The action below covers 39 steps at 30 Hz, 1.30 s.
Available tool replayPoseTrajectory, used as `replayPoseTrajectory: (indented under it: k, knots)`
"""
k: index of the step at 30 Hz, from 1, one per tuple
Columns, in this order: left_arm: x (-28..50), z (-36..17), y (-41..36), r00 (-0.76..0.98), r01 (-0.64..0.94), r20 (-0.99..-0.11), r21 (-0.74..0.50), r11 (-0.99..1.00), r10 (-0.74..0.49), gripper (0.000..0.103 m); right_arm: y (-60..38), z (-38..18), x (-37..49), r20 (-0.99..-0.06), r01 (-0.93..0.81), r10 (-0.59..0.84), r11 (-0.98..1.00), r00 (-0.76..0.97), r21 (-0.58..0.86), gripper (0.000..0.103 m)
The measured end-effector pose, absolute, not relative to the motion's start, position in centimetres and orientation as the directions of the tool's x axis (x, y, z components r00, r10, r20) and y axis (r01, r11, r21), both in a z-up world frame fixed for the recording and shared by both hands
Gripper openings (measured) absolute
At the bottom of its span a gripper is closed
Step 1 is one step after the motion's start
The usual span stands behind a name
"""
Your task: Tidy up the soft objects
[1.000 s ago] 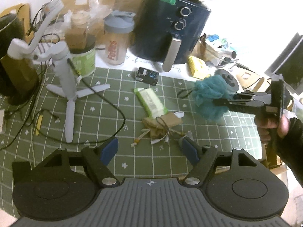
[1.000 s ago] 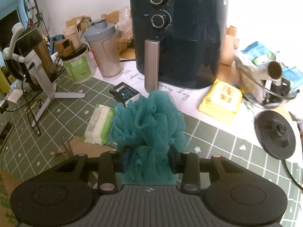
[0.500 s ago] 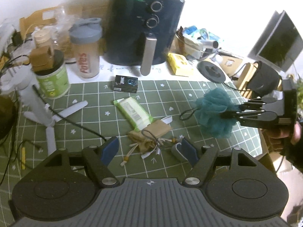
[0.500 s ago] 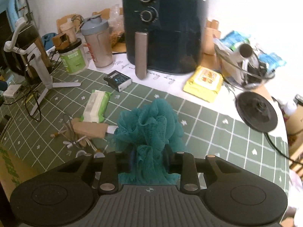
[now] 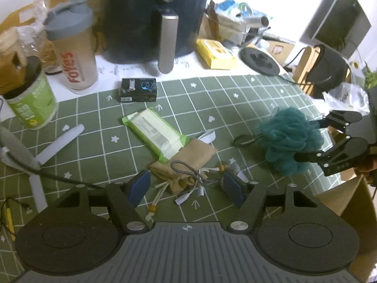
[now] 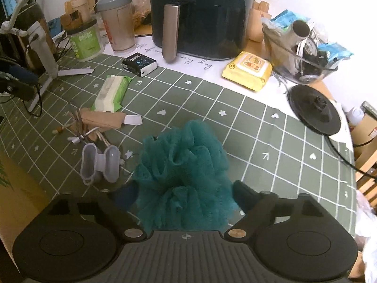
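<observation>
A teal mesh bath pouf [image 6: 183, 172] sits on the green grid mat [image 6: 259, 127] near its front right edge; it also shows in the left wrist view [image 5: 287, 139]. My right gripper [image 6: 183, 198] is open, its jaws spread on either side of the pouf; it shows from the side in the left wrist view [image 5: 311, 141]. My left gripper [image 5: 186, 184] is open and empty over a tan drawstring pouch [image 5: 190, 160] tangled with cords. A green wet-wipe pack [image 5: 155, 134] lies just beyond the pouch.
A dark air fryer [image 6: 202, 16], a shaker bottle [image 6: 117, 23], a green tub [image 6: 86, 40] and a white tripod [image 6: 44, 54] stand at the back left. A black box [image 6: 140, 64], a yellow wipe pack [image 6: 249, 69], a kettle base [image 6: 315, 110] and a grey earbud case [image 6: 99, 162] lie around.
My right gripper has carried the pouf back toward the mat's front right edge and opened its jaws, letting it go. My left gripper has moved forward over the pouch.
</observation>
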State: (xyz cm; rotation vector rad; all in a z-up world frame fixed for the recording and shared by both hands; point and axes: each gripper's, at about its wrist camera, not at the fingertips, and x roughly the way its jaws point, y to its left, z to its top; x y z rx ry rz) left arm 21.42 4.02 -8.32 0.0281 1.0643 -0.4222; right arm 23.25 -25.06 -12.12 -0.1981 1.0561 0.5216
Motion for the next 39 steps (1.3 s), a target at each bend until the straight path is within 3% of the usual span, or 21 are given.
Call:
replayPoseTrajectory:
  k: [6,10,16,18,19,23,26,39]
  knots:
    - [23.3,-11.0,3.6,0.389,0.368,-0.854,-0.200,0.908,-0.346,0.067,-25.0,-14.2,24.7,-0.879,-0.455,0.313,0.881,0.359,0.128,0.091]
    - [24.6,-12.7,4.0,0.364,0.335,-0.856,-0.248,0.909,-0.367,0.052,-24.5,-15.2,25.0,-0.879,-0.447,0.336,0.880,0.339,0.164,0.091]
    - [25.1,-13.1,4.4,0.353,0.304,-0.838,-0.318,0.898,-0.416,0.016,-23.9,-16.0,25.5,-0.874,-0.431,0.346,0.884,0.343,0.181,0.092]
    - [24.9,-12.8,4.4,0.361,0.309,-0.831,-0.320,0.895,-0.422,0.014,-23.9,-16.1,25.6,-0.867,-0.425,0.353,0.886,0.351,0.188,0.086]
    - [24.8,-12.6,4.4,0.363,0.313,-0.827,-0.325,0.893,-0.428,0.004,-24.0,-16.1,25.6,-0.865,-0.420,0.353,0.887,0.357,0.189,0.079]
    - [24.2,-11.6,4.4,0.376,0.321,-0.811,-0.340,0.884,-0.448,0.004,-24.2,-15.4,25.4,-0.856,-0.410,0.360,0.891,0.372,0.196,0.064]
    - [23.7,-10.4,4.2,0.393,0.340,-0.792,-0.348,0.874,-0.468,0.003,-24.9,-14.5,25.0,-0.843,-0.400,0.368,0.893,0.393,0.204,0.059]
    - [20.1,-3.3,2.5,0.494,0.414,-0.723,-0.294,0.862,-0.484,0.003,-28.6,-7.1,21.6,-0.760,-0.326,0.359,0.923,0.541,0.204,0.056]
